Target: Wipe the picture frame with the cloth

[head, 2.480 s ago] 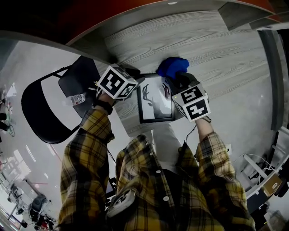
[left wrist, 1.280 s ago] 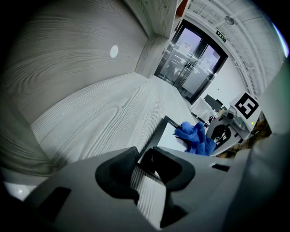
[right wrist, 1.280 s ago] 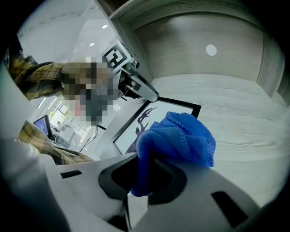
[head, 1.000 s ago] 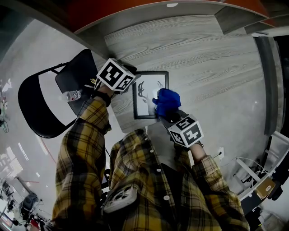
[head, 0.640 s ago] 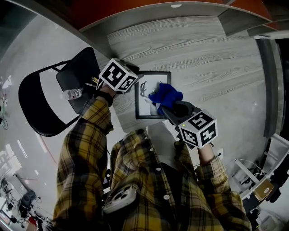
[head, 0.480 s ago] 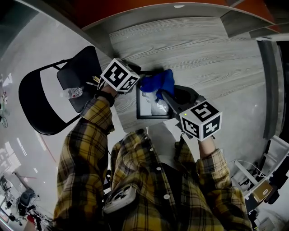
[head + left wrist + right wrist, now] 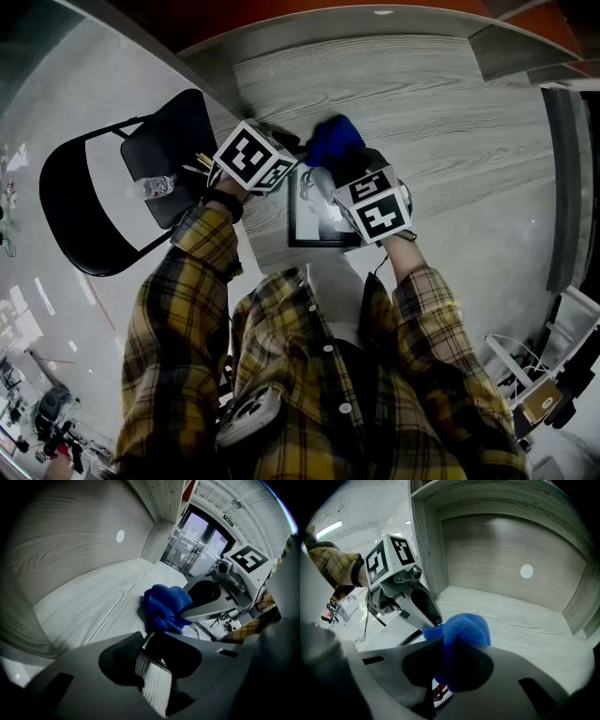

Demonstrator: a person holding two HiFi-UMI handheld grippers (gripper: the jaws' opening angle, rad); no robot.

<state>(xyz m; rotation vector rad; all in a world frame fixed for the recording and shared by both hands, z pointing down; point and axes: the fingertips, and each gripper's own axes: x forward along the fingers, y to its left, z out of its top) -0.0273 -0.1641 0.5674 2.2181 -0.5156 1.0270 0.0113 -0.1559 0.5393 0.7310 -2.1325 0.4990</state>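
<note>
Grey wood-grain table [image 7: 450,122] fills the view, with a black folding chair [image 7: 94,216] off to the left on the floor, and the wipe is under way. Left gripper [image 7: 147,644] has its jaws drawn almost together on a pale ribbed strip, by the look of it the far-left corner of the picture frame [image 7: 314,223], which lies flat by the table's near edge. Right gripper [image 7: 450,660] is clamped tight on the bunched blue cloth [image 7: 336,141], and that cloth sits at the frame's far edge, just beside the left gripper's jaw tips. Likely call next: drag the cloth back over the glass toward the near edge, pressing down, while the left side pins the frame so it cannot slide.
</note>
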